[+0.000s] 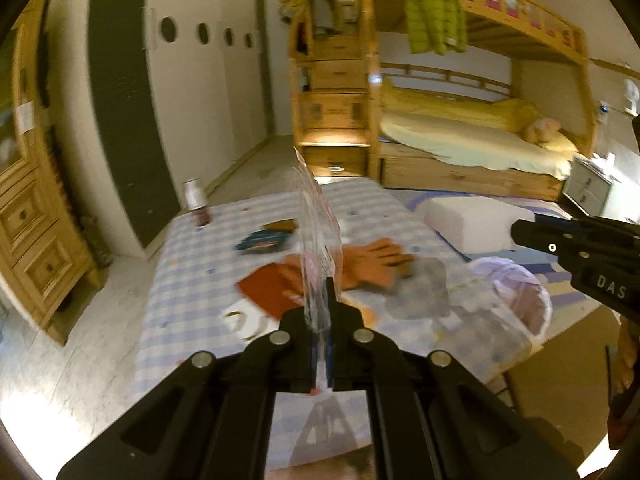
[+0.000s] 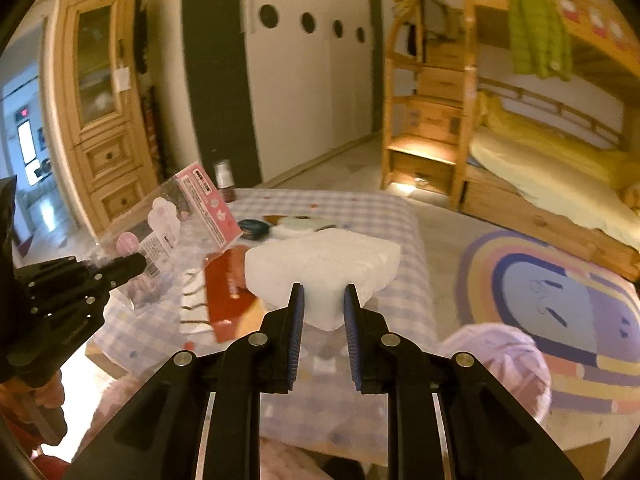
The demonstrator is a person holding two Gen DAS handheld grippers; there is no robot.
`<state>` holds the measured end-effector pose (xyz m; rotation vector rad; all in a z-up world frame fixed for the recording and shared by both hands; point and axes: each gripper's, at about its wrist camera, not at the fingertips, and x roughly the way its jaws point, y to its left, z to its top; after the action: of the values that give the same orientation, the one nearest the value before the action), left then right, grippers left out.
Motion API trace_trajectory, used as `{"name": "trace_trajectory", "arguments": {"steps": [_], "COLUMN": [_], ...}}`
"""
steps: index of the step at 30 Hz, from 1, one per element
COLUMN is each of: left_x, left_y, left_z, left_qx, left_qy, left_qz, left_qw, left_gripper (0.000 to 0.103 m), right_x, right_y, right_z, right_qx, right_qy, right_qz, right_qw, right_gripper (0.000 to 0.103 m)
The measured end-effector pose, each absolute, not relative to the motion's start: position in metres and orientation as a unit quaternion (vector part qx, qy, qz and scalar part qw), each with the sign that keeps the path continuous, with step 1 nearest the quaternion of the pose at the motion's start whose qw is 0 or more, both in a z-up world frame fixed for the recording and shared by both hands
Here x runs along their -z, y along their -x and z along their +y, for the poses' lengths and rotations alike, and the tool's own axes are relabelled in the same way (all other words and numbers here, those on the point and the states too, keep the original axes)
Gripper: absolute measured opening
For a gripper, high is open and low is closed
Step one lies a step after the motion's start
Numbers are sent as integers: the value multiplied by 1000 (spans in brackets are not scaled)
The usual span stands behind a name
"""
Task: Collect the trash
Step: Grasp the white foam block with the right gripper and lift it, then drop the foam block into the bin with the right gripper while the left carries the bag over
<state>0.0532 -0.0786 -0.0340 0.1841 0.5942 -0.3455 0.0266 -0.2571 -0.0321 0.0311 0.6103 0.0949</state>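
Both fingers (image 2: 300,312) pinch white foam block (image 2: 324,264).

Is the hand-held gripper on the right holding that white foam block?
Yes, in the right wrist view the right hand-held gripper has the white foam block squeezed between its blue-padded fingers, lifted above the checked tablecloth.

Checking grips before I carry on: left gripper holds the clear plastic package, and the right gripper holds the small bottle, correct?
Not quite. The right gripper holds the white foam block, per the right wrist view; the small bottle stands on the table. The left gripper does hold the clear plastic package.
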Motion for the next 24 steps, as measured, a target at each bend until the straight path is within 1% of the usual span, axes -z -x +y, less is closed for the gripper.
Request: {"name": "trace_trajectory", "arguments": {"steps": [12, 20, 22, 23, 24], "left_x": [38, 45, 48, 50, 53], "left_y": [-44, -47, -50, -51, -53], "left_z": [-177, -222, -230, -234, -238], "left_qx": [255, 286, 291, 293, 295], "left_qy": [-129, -142, -143, -144, -144], "left_qz": [281, 283, 287, 290, 292], "left_qw": [916, 904, 901, 900, 898], "left_gripper": [0, 0, 0, 0, 0], "right_x": [53, 81, 91, 95, 100], "right_y": [13, 10, 4, -1, -4], "right_z": [-354, -408, -422, -429, -435], "right_qx": [61, 111, 121, 122, 122], "right_qy": [-64, -82, -91, -96, -101], "right_qz": [309, 329, 334, 340, 345], "right_qw": [947, 934, 930, 928, 925], "right_gripper": [21, 23, 26, 30, 38]}}
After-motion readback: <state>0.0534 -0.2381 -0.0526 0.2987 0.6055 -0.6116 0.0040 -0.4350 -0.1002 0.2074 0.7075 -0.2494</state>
